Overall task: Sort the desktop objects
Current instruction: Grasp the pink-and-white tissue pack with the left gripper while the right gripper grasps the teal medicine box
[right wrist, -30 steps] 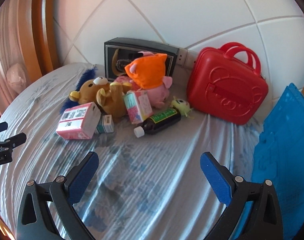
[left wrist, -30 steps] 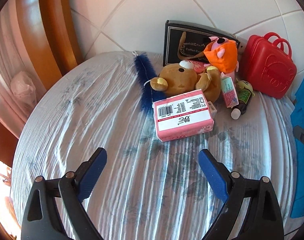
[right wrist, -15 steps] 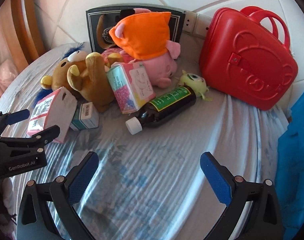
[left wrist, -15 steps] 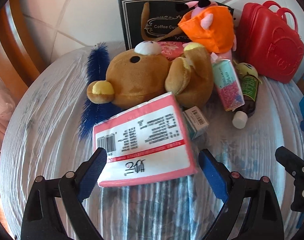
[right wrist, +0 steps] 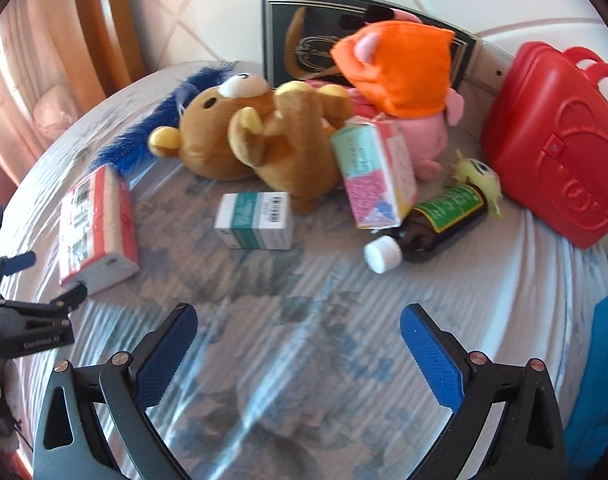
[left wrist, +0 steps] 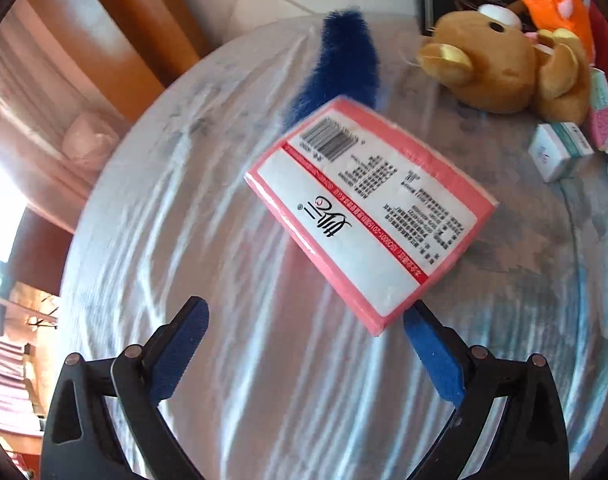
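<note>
The left gripper (left wrist: pixel 304 344) hangs over the pink tissue pack (left wrist: pixel 368 216) on the worktop (left wrist: pixel 184 240), its jaws opening, pack corner by one pad. The right gripper's (right wrist: pixel 298 344) jaws stand apart, empty.

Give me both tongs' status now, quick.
Left tongs: opening wide, holding nothing; the pink tissue pack lies just ahead of them.
Right tongs: open, empty, over bare tablecloth.

A pink tissue pack (left wrist: pixel 368 208) lies flat, label up, on my worktop's cloth, its far corner over a blue fluffy brush (left wrist: pixel 344 60). Beyond it: a brown plush bear (right wrist: pixel 260 136), small white-green box (right wrist: pixel 256 220), patterned carton (right wrist: pixel 374 176), brown bottle (right wrist: pixel 428 224) lying down.
</note>
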`<state>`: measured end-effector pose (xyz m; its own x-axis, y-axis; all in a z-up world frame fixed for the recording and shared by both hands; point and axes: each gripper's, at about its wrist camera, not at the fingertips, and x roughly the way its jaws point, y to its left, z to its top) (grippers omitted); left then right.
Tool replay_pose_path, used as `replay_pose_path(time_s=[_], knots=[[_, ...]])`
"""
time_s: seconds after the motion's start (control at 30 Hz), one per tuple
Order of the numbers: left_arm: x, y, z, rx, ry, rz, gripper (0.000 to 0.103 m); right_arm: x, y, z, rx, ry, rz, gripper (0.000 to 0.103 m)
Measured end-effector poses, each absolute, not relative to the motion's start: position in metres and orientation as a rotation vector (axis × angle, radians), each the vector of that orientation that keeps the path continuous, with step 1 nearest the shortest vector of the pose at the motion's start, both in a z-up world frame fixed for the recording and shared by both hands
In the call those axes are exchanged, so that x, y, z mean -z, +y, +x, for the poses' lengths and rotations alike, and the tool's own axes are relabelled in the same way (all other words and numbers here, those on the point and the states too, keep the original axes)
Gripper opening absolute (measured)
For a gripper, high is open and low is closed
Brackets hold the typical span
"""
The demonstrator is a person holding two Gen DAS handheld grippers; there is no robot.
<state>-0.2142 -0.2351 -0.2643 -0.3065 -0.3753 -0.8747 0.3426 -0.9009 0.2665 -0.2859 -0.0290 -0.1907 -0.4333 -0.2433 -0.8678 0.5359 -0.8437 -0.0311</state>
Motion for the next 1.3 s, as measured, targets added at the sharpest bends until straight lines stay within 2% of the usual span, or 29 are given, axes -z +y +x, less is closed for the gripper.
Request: replay_pose_path(time_s=[0.2, 0.3, 0.47, 0.57, 0.73, 0.9, 0.93, 0.97, 1.0, 1.03, 1.3], knots=[[0.217, -0.241, -0.212, 2.398, 0.298, 1.391, 0.100, 0.194, -0.041, -0.285, 2.266, 0.416, 1.309, 0.103], [0.221, -0.240, -0.232, 2.360, 0.369, 1.383, 0.100, 0.197, -0.045, -0.291, 2.261, 0.392, 1.322, 0.103], [0.257, -0.248, -0.263, 2.204, 0.385, 1.454, 0.100, 0.210, -0.052, -0.307, 2.264, 0.382, 1.344, 0.103], [0.268, -0.250, -0.270, 2.155, 0.301, 1.439, 0.101, 0.220, -0.057, -0.322, 2.267, 0.358, 1.364, 0.103], [0.293, -0.274, -0.270, 2.116, 0.430, 1.511, 0.101, 0.239, -0.074, -0.341, 2.251, 0.338, 1.372, 0.103], [0.294, -0.267, -0.270, 2.190, 0.372, 1.482, 0.096, 0.251, -0.089, -0.349, 2.269, 0.366, 1.354, 0.102], [0.294, -0.265, -0.270, 2.203, 0.366, 1.484, 0.096, 0.252, -0.090, -0.350, 2.272, 0.365, 1.349, 0.100], [0.294, -0.263, -0.271, 2.214, 0.363, 1.484, 0.095, 0.253, -0.092, -0.350, 2.275, 0.372, 1.345, 0.090], [0.293, -0.261, -0.270, 2.225, 0.359, 1.481, 0.095, 0.253, -0.094, -0.350, 2.274, 0.380, 1.340, 0.069], [0.292, -0.258, -0.270, 2.234, 0.351, 1.479, 0.095, 0.253, -0.095, -0.350, 2.270, 0.390, 1.336, 0.059], [0.259, -0.245, -0.259, 2.319, 0.321, 1.413, 0.095, 0.230, -0.091, -0.333, 2.262, 0.424, 1.270, 0.060]])
